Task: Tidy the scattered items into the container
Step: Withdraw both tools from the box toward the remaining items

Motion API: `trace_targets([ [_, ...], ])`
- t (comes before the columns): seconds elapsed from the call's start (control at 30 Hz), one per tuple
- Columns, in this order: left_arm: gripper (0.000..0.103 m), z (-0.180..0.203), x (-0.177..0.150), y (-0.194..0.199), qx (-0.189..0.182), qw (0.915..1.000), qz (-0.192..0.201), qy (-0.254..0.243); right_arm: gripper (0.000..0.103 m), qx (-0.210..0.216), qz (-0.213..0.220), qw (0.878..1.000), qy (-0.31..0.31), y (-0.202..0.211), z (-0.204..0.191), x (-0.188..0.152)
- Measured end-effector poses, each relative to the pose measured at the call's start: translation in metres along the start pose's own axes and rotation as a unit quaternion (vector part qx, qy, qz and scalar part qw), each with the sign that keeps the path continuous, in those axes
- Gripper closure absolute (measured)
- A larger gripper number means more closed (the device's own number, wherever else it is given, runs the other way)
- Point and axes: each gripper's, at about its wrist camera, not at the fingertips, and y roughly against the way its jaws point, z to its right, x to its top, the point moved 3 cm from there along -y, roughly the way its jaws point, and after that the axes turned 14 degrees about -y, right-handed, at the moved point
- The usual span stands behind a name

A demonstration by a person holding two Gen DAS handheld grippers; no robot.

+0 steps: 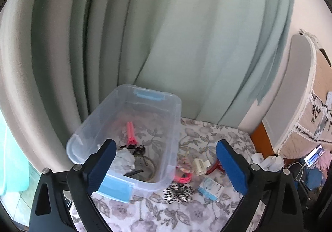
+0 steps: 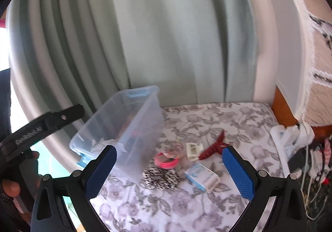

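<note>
1. Six items left loose on the floral bedsheet point(image 2: 207, 207), all just beside the clear plastic bin point(image 1: 145, 128): leopard-print scrunchie point(image 2: 161, 177), pink coil hair ties point(image 2: 166, 162), cream hair claw point(image 2: 194, 150), dark red hair clip point(image 2: 211, 147), small blue-and-white box point(image 2: 202, 176), pastel hair ties point(image 2: 176, 148) behind the coil.
2. Bin already holds a pink ribbed tube point(image 1: 131, 132), crumpled white tissue point(image 1: 124, 160), some dark bits I can't name.
3. Handling, my guess: scrunchie soft and light, pinch anywhere on the bulk; coil ties springy, may slip, take them across the ring; box stiff, light, grip its long sides; red clip thin, hard plastic, take it at the middle.
4. Left gripper point(image 1: 166, 167): jaws spread wide, nothing between them, hovering over the bin's near corner.
5. Right gripper point(image 2: 169, 171): jaws also wide apart, empty, touching nothing; scrunchie and box sit framed between its fingers.
</note>
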Motion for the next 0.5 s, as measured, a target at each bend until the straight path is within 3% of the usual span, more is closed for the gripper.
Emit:
trace_targets([
  [0.27,0.000,0.043,-0.010,-0.014,-0.075,0.9972,0.002,-0.007,0.000,-0.044,0.011,0.998,-0.036,0.013,0.049,-0.001],
  [0.5,0.000,0.072,-0.030,-0.035,-0.075,0.9959,-0.025,-0.043,0.000,-0.068,0.009,0.996,-0.064,0.015,0.087,-0.011],
])
